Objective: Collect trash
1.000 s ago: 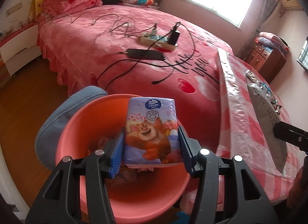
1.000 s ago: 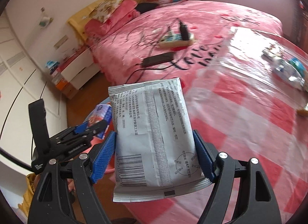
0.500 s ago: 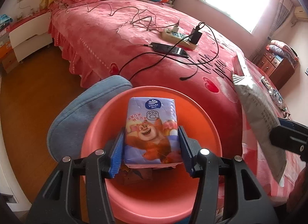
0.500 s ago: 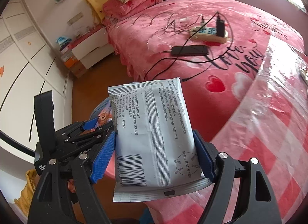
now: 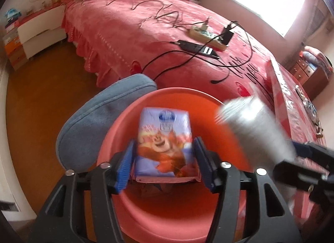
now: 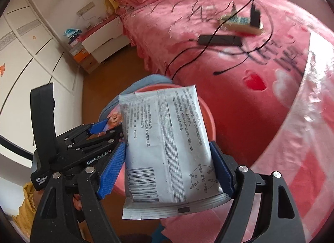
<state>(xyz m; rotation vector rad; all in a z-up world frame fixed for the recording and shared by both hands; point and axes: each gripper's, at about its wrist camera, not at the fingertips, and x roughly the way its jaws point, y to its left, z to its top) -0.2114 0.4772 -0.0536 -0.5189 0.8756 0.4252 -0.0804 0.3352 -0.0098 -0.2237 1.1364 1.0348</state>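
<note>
As our left gripper (image 5: 165, 162) opens, pads just clear of the tissue pack (image 5: 166, 144), we let it fall into the red bin (image 5: 187, 222). Right gripper (image 6: 167, 165) pinches the grey packet (image 6: 167, 149); its jaws are easing apart near the rim, bed (image 6: 208, 40) well clear.

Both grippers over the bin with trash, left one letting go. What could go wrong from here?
1. Left gripper jaws are opening with the tissue pack between them; the right gripper and its silver pouch crowd close beside it and could clip.
2. The pouch hangs near the red bin rim; released now, it might land outside.
</note>
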